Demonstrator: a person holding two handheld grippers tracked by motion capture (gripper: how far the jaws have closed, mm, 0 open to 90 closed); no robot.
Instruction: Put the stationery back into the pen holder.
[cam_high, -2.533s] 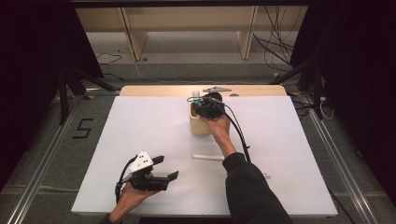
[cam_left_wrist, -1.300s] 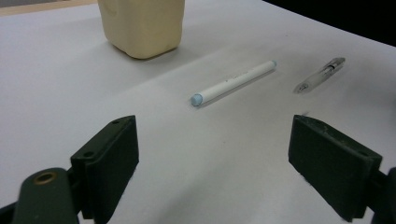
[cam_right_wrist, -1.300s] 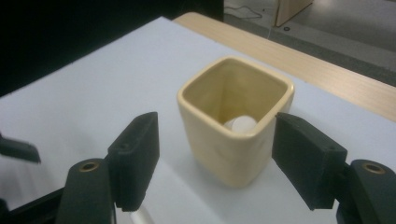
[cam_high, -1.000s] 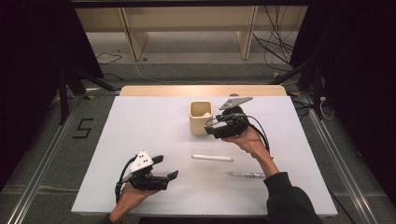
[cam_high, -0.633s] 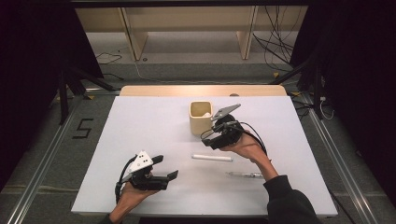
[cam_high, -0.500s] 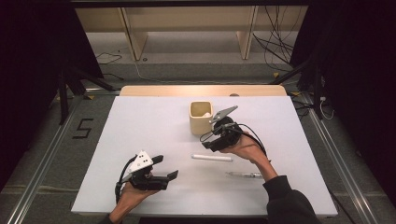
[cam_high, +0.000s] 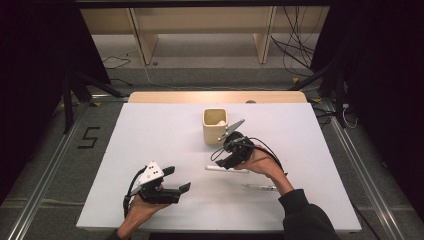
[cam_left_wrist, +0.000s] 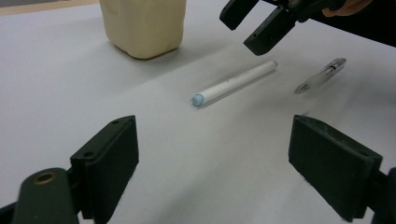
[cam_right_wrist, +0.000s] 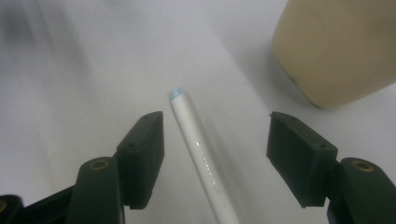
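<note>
A white pen with a light blue tip (cam_high: 226, 169) (cam_left_wrist: 233, 83) (cam_right_wrist: 196, 144) lies flat on the white table (cam_high: 150, 130). My right gripper (cam_high: 225, 161) (cam_right_wrist: 215, 161) hangs open just above it, its jaws on either side of the pen without touching it. Behind it stands a cream square cup (cam_high: 215, 125) (cam_left_wrist: 142, 25) (cam_right_wrist: 341, 46) with something pale inside. A clear pen (cam_high: 259, 187) (cam_left_wrist: 321, 75) lies near the right forearm. My left gripper (cam_high: 176, 181) (cam_left_wrist: 224, 158) rests open at the table's front left, nothing between its jaws, pointing towards the white pen.
A wooden strip (cam_high: 215, 97) runs along the table's far edge. Beyond it are shelf legs and cables on the floor (cam_high: 295, 45). Metal rails (cam_high: 45, 190) flank the table on both sides.
My right gripper has come away from above the cup, swung right, then dropped towards me to hover over the white pen. The left gripper has stayed still.
</note>
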